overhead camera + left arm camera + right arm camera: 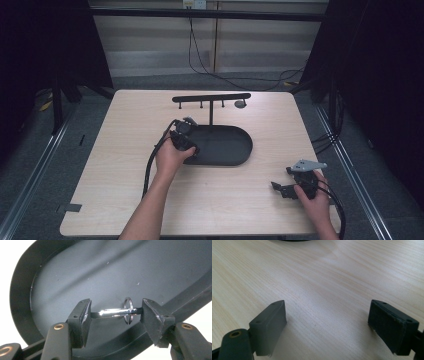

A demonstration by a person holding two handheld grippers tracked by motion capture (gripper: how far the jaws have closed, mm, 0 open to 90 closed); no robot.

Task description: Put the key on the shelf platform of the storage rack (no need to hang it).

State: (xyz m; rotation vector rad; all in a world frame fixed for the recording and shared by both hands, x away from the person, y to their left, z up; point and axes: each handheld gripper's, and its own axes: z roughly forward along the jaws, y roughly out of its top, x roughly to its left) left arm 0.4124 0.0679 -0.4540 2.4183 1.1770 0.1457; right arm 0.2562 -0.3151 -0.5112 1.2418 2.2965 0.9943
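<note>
A shiny metal pin (112, 312) with a small split ring (128, 310) spans the gap between my left gripper's (115, 312) jaws, touching both pads just above the floor of a black oval tray (75, 272). In the high view the left gripper (191, 148) sits at the left end of that tray (235, 150). My right gripper (276, 188) rests low over the bare table near the front right corner; its jaws (327, 315) stand wide apart with nothing between them.
A black post rises from the tray's far side and carries a horizontal bar with short pegs (212, 97); a small grey round thing (240, 104) hangs near its right end. The light wooden table (125, 125) is bare to the left and front. Cables run along the floor behind.
</note>
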